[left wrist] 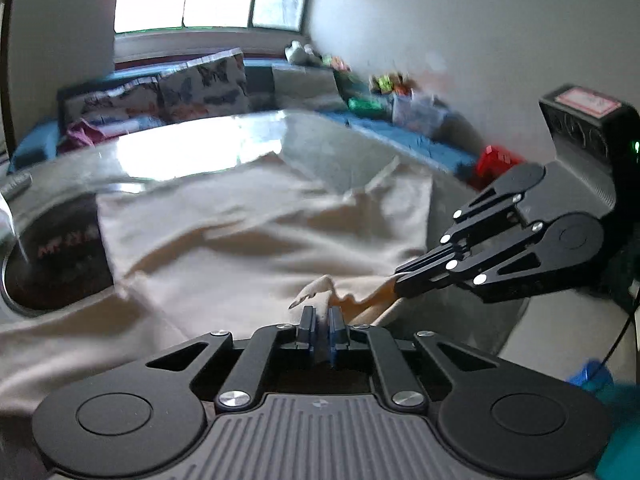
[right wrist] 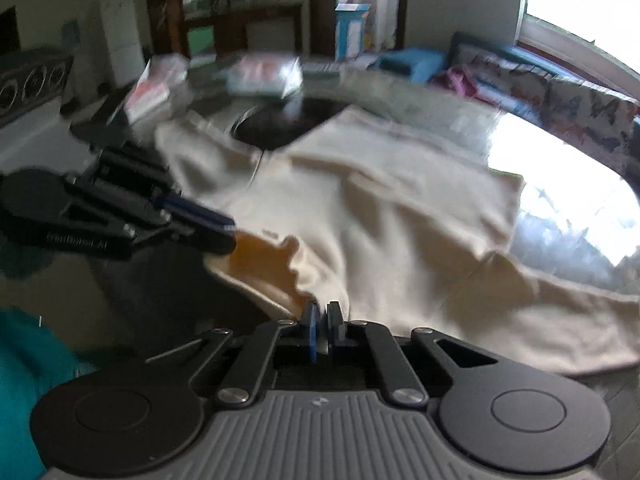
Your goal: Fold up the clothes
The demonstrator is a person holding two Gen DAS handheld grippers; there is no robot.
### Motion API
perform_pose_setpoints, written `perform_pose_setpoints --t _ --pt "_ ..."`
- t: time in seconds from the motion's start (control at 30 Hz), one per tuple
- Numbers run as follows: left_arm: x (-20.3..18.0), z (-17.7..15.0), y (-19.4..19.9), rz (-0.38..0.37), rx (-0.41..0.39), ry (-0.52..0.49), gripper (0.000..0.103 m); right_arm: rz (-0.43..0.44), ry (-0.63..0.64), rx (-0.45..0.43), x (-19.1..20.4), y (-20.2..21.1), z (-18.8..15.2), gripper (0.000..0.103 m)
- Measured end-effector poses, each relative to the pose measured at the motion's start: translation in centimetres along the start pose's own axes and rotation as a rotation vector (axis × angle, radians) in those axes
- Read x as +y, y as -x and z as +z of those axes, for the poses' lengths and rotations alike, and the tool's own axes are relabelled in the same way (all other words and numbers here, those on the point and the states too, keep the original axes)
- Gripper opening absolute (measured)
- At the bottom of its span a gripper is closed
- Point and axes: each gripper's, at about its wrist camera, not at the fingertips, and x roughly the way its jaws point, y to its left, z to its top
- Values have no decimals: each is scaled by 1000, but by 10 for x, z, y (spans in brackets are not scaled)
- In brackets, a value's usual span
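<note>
Clearly early in the fold: a cream garment (left wrist: 240, 232) lies spread and rumpled across a glossy, reflective round worktop (left wrist: 192, 152), with no neat fold visible yet. Both tools pinch its near hem. The left tool (left wrist: 322, 316) is closed on a raised peak of cloth; the right tool (right wrist: 322, 312) is likewise clamped on the wavy edge just beside it. The fabric looks soft, matte and thick, like cotton knit, creased in broad folds. Most folding remains, by my judgement.
</note>
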Motion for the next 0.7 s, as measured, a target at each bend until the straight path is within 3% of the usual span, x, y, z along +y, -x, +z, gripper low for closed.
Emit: perform_pose_setpoints --t 0.17,0.3,0.4,0.53,0.7 --pt "2 -8 -2 -29 45 -22 7 42 -6 -15 -8 13 4 7" --pt "7 1 8 -42 7 -35 7 74 -12 -27 -14 23 8 9" --pt "15 14 11 -36 -37 -17 8 26 -25 -73 -23 21 21 10" --pt "22 30 1 2 -61 12 8 17 -9 -38 -24 -6 22 11" --pt "26 33 -39 14 -14 34 8 81 22 26 -14 -28 12 12"
